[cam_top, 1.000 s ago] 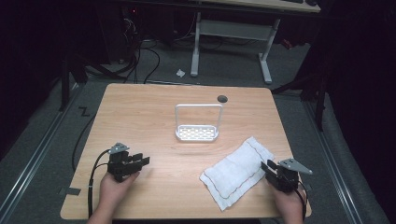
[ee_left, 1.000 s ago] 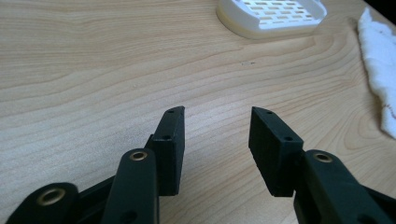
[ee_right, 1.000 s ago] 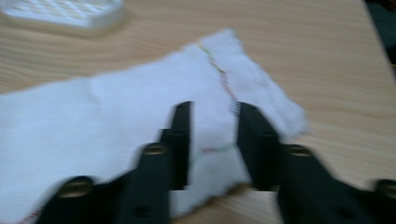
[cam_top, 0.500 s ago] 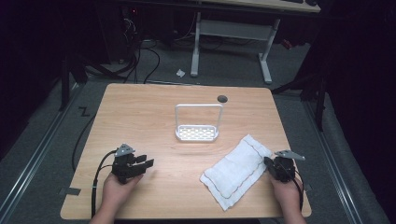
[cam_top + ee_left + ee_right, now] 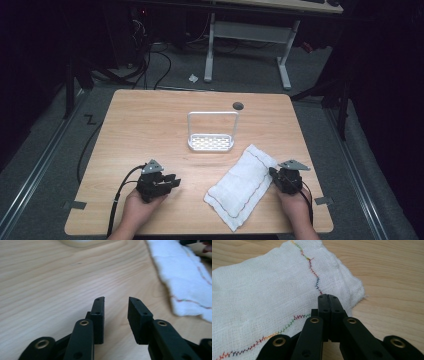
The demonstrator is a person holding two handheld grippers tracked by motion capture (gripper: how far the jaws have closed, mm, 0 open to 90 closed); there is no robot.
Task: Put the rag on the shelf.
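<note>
A white folded cloth [image 5: 242,187] with coloured stitching lies on the wooden table [image 5: 150,130] at the front right. My right gripper [image 5: 274,174] sits at its right edge. In the right gripper view, this gripper [image 5: 328,297] has its jaws pressed together over the cloth [image 5: 262,290] near a corner, and I see no fabric between them. My left gripper [image 5: 174,181] rests on bare wood at the front left, pointing right toward the cloth. In the left gripper view, it [image 5: 116,300] stands open with nothing between its fingers, and the cloth [image 5: 185,277] lies ahead to the right.
A small white perforated tray with a tall loop handle [image 5: 211,142] stands mid-table, its base [image 5: 80,242] at the top of the left gripper view. A dark round hole [image 5: 238,105] marks the table's far side. Desk legs and cables sit on the floor beyond.
My right gripper has moved left up to the cloth's edge. My left gripper has shifted right and slightly toward the front edge.
</note>
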